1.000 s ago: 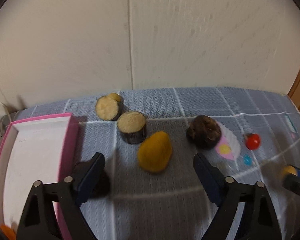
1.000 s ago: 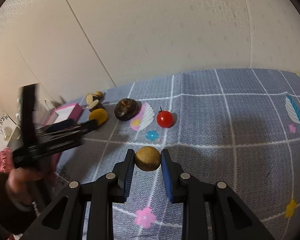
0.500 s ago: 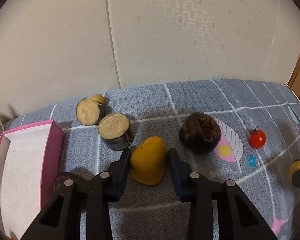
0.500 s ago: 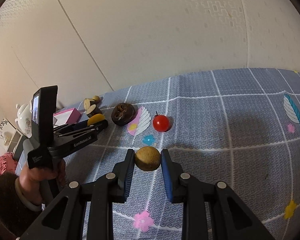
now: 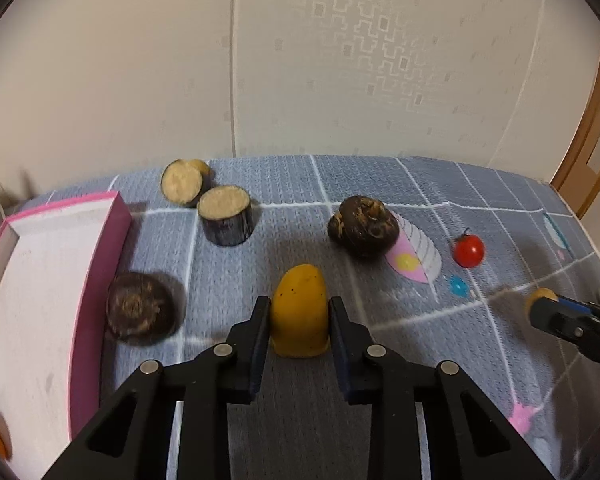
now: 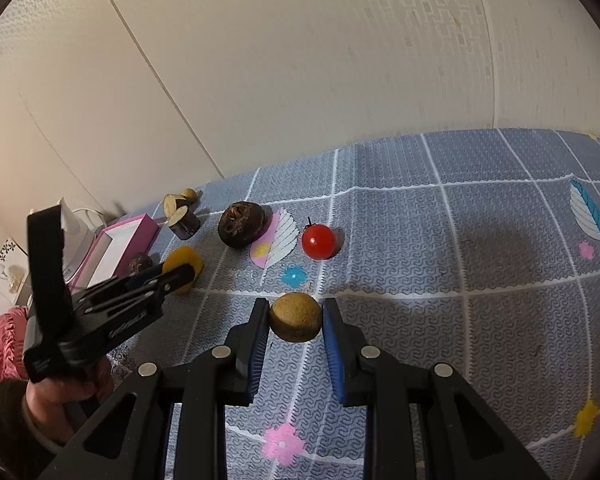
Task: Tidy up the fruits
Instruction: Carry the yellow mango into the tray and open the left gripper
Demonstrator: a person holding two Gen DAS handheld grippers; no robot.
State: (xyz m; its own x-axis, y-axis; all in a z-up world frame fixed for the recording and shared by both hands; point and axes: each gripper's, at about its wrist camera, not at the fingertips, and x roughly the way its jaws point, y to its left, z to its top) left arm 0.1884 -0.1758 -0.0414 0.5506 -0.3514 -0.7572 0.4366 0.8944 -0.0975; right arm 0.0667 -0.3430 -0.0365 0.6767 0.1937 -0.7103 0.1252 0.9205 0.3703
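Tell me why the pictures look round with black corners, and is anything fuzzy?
Both wrist views are fisheye, so the edges bend and the corners go black. In the left wrist view, the dark round fruit beside the pink box looks smeared; the right wrist view is sharp, with a soft shadow on the cloth.

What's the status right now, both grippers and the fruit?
Left gripper shut on yellow fruit. Right gripper shut on brown fruit. Pink box open at left; dark fruit beside it.

Black tongs, blue-padded fingers
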